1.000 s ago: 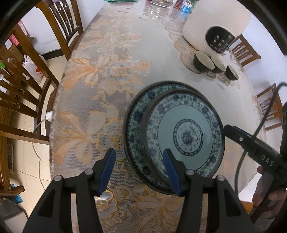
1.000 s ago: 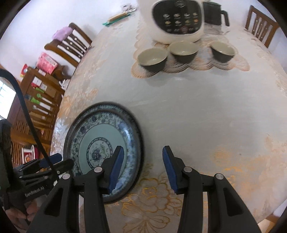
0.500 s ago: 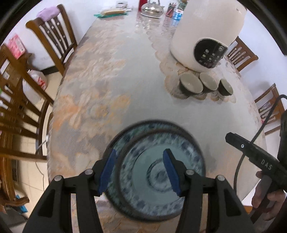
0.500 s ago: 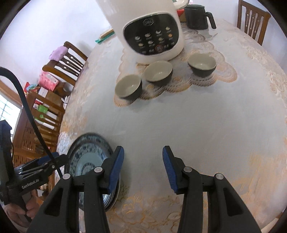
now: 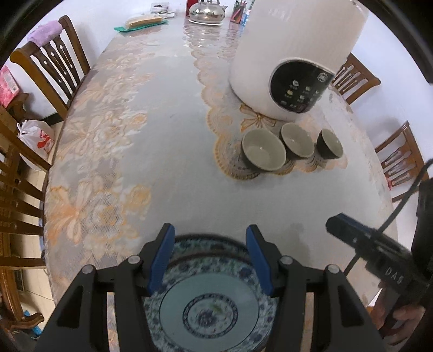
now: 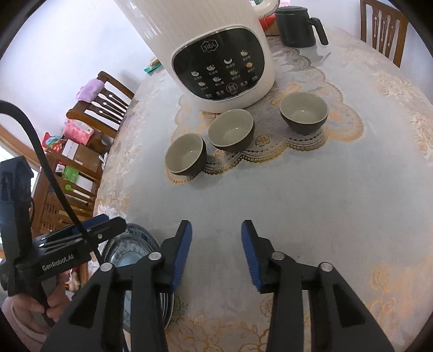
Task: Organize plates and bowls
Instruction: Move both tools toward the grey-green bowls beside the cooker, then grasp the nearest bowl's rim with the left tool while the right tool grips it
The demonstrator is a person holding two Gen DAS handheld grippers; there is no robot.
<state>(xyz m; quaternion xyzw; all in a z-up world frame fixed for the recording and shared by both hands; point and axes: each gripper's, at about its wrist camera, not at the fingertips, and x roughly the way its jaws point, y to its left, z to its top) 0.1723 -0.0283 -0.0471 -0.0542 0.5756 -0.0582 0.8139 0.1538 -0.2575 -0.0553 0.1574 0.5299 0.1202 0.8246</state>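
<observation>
Two blue-and-white patterned plates [image 5: 208,306] sit stacked, the smaller on the larger, at the bottom centre of the left wrist view, on the near edge of a table [image 5: 167,151] covered in a floral lace cloth. The left gripper [image 5: 210,258] hangs just above the stack with its blue-padded jaws apart and nothing clamped between them. Three dark bowls [image 5: 263,153] with pale insides stand in a row right of centre, on a lace doily in front of a tall white cooker [image 5: 295,56] with a black control panel. In the right wrist view the same bowls [image 6: 231,134] sit above centre and the plates show at lower left, partly hidden. The right gripper [image 6: 216,250] hovers over bare cloth at bottom centre, its jaws closing with nothing between them. Wooden chairs [image 5: 51,62] ring the table, one at upper left draped with a purple cloth. A steel kettle [image 5: 207,10] stands at the top edge.
</observation>
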